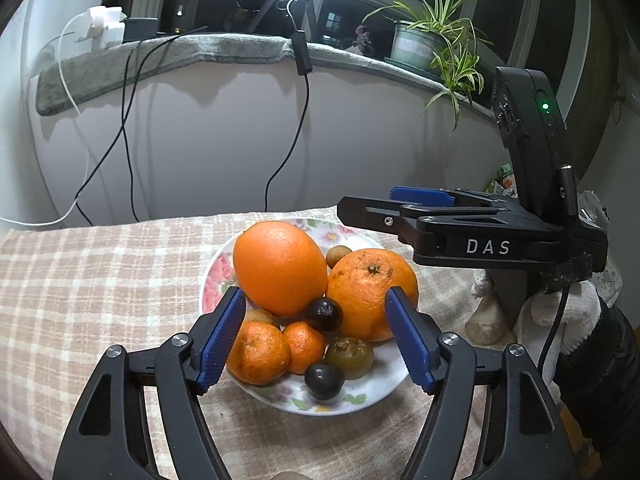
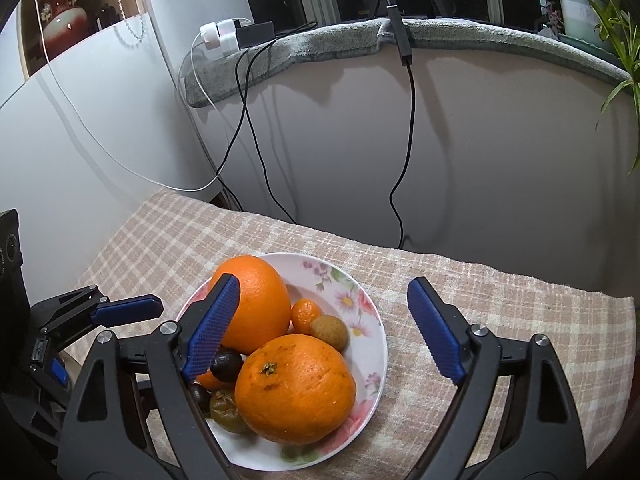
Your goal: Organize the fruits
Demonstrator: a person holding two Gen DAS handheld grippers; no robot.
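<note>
Fruits (image 1: 280, 268) on plate (image 2: 360, 292), both grippers' fingers (image 1: 220, 340) spread wide, grasping nothing

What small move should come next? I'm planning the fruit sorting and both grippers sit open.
Probably lower the right gripper onto the stem-up orange and close. It lies nearest that gripper, on top of the floral plate. The left gripper also hangs open, holding nothing.
</note>
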